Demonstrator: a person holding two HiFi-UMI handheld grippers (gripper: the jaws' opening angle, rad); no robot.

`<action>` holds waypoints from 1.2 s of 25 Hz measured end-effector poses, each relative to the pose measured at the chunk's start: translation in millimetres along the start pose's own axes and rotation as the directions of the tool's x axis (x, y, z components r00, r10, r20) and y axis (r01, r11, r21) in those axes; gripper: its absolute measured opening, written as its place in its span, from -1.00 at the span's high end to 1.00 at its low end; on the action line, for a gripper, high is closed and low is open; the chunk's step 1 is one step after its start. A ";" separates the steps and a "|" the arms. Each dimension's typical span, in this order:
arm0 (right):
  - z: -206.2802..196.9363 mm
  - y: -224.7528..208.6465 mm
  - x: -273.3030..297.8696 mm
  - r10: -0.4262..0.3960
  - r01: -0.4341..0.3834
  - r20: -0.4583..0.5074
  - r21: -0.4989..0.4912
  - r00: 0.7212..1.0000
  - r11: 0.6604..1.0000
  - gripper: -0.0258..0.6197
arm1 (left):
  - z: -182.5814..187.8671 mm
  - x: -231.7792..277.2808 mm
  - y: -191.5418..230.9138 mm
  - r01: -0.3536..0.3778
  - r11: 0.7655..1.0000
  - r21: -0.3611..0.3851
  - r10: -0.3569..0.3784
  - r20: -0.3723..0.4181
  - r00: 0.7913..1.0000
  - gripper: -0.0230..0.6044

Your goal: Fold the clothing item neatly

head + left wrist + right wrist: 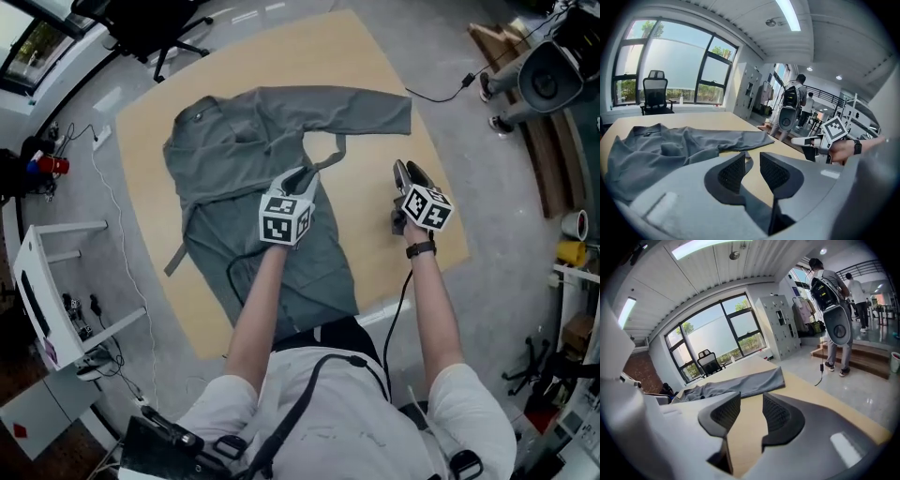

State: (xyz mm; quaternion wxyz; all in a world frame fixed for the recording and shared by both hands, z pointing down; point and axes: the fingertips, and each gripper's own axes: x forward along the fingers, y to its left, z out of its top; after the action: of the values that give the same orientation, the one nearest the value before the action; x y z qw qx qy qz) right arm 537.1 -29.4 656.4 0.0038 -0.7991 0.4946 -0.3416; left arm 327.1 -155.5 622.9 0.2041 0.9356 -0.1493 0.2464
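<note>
Tan wood table (394, 66), smooth w/ rounded corners: soft matte grey garment (244, 159) lies flat mid-table, long axis from collar far-left to hem near, one sleeve (366, 112) stretched right. L gripper (752, 159) is over its rt edge, jaws partly apart, gripping nothing. R gripper (751, 401) is likewise half-open and empty, over bare wood.

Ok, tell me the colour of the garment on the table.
The garment is plain grey, no pattern; the head view shows it best.

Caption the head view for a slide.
Grey garment spread on table; left gripper open above it, right gripper open beside it.
</note>
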 end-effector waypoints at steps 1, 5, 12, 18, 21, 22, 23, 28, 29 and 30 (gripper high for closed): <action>4.7 -13.0 9.5 -0.009 0.010 -0.004 0.006 1.000 1.000 0.47 | 4.6 12.3 -3.6 0.006 1.000 0.013 -0.006 -0.004 1.000 0.60; 17.3 -55.8 46.4 -0.046 0.047 -0.042 0.040 0.998 0.998 0.39 | 13.5 51.8 -17.6 0.035 0.998 0.053 -0.034 -0.032 0.999 0.60; 18.1 -83.8 112.8 -0.131 0.135 -0.130 0.022 0.983 0.991 0.30 | 15.3 79.6 -24.5 0.044 0.996 0.074 -0.040 -0.053 0.998 0.60; 19.9 -104.5 135.2 -0.284 0.284 -0.189 -0.030 0.940 0.958 0.34 | 12.8 73.9 -18.9 0.026 0.998 0.058 -0.024 -0.043 0.999 0.60; 19.2 -102.5 136.5 -0.337 0.316 -0.195 -0.129 0.921 0.940 0.58 | 10.6 65.2 -11.0 0.014 0.999 0.033 -0.013 -0.036 0.999 0.60; 18.8 -98.2 137.9 -0.335 0.310 -0.190 -0.146 0.923 0.939 0.72 | 9.9 61.4 -8.4 0.009 1.000 0.025 -0.009 -0.032 0.999 0.60; 18.5 -93.6 139.4 -0.328 0.302 -0.186 -0.155 0.926 0.941 0.78 | 9.3 57.3 -6.1 0.004 1.000 0.018 -0.004 -0.030 1.000 0.60; 27.7 -67.9 131.1 -0.244 0.231 -0.111 -0.120 0.963 0.966 0.82 | 8.7 31.7 7.2 -0.023 1.000 0.002 0.023 -0.011 1.000 0.60; 32.2 -58.1 127.0 -0.215 0.204 -0.085 -0.123 0.973 0.971 0.82 | 9.4 24.6 11.6 -0.032 0.999 -0.005 0.032 -0.004 0.999 0.60; 37.1 -47.2 123.0 -0.182 0.173 -0.060 -0.133 0.981 0.976 0.82 | 10.6 17.2 16.1 -0.041 0.999 -0.013 0.041 0.005 0.999 0.60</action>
State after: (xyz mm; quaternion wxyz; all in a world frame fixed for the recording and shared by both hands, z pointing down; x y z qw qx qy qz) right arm 628.7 -115.2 710.9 -0.0953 -0.8259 0.4417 -0.3371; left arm 339.5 -177.5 628.5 0.2048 0.9316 -0.1706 0.2470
